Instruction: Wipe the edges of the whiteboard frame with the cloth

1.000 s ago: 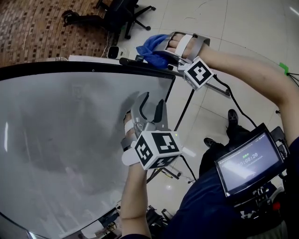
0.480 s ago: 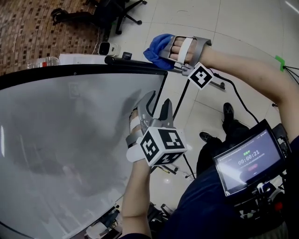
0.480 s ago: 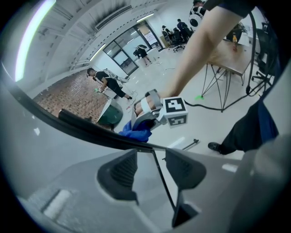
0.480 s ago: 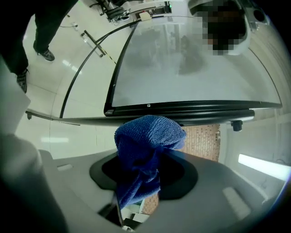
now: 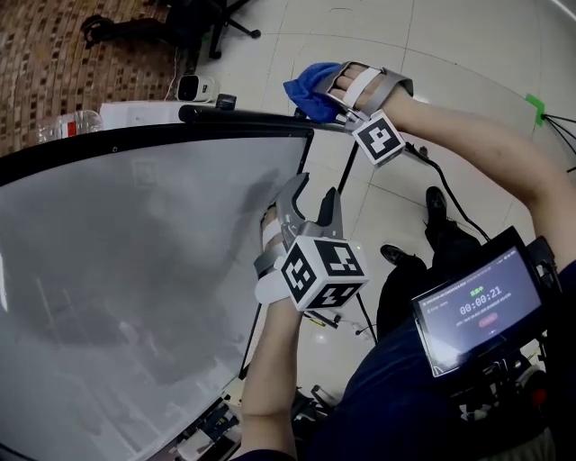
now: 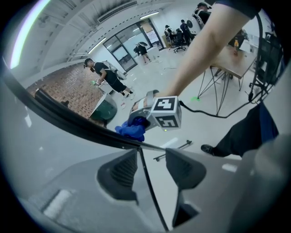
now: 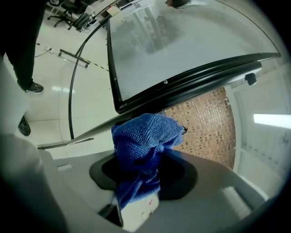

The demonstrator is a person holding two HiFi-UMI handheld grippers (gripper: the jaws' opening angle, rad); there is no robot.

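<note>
The whiteboard's black frame (image 5: 243, 117) runs along the top and turns down the right side (image 5: 274, 261). My right gripper (image 5: 326, 97) is shut on a bunched blue cloth (image 5: 310, 90) that rests at the frame's top right corner. In the right gripper view the cloth (image 7: 143, 141) bulges out of the jaws just before the frame (image 7: 191, 82). My left gripper (image 5: 308, 200) is lower down on the right side. Its jaws (image 6: 150, 170) stand apart with the thin frame edge (image 6: 146, 182) running between them, untouched. That view also shows the cloth (image 6: 132, 131) and the right gripper (image 6: 145, 116).
Behind the board stand a white box (image 5: 135, 112), a plastic bottle (image 5: 63, 126), a small white device (image 5: 196, 87) and an office chair (image 5: 207, 13). The board's stand legs (image 5: 360, 180) reach the tiled floor by a shoe (image 5: 396, 255). A screen (image 5: 477, 306) hangs at my chest. People stand far off (image 6: 107, 77).
The cloth in my right gripper has slid right along the top edge to the corner. My left gripper has shifted slightly right, from over the board surface to its right edge.
</note>
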